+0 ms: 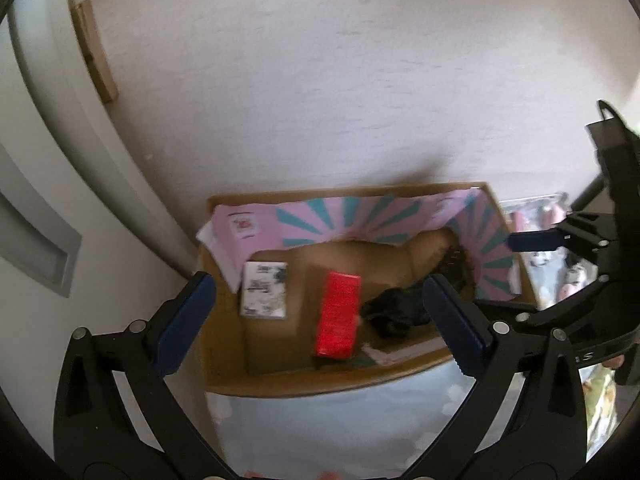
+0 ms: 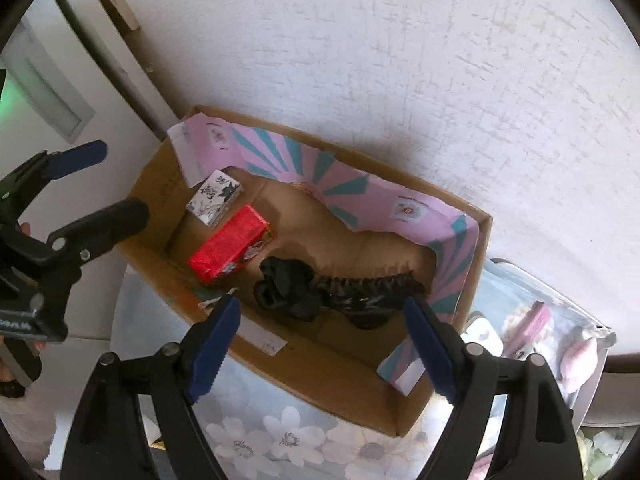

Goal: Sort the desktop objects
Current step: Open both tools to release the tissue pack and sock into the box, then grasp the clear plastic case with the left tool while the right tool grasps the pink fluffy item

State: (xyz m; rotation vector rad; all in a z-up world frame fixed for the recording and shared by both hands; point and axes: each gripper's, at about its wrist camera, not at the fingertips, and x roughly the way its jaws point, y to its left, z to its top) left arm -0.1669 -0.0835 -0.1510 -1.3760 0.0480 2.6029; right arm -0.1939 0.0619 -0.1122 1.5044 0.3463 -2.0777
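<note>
The red carton (image 1: pixel 338 314) lies on its long side on the floor of the cardboard box (image 2: pixel 320 364), ahead of and between the left gripper's (image 1: pixel 320 320) jaws, nearer the right-hand one. It looks light and stiff, a thin card pack with a glossy, probably slick skin; I would take it across its two long flat faces near the middle, lightly enough not to crush it.

Toward the left jaw, just beside the carton, lies a small black-and-white printed box (image 1: pixel 264 290), flat and rigid by the look of it, best gripped across its narrow width. On the carton's other side, close against it and just ahead of the right jaw, sits a crumpled black fabric item (image 2: pixel 288 288) with a ruffled tail running away between the right gripper's (image 2: pixel 320 340) jaws. It is soft and limp; a pinch on the bunched end should lift it, though the tail would trail.

Both grippers hang over the box with jaws apart and nothing between the pads.

The cardboard box holds those three things plus a pink-and-teal paper liner (image 2: pixel 360 192) standing along its far walls. Beyond the right gripper's right jaw, outside the box, a clear plastic packet (image 2: pixel 560 332) with pinkish contents rests on the floral tablecloth (image 2: pixel 280 440).
</note>
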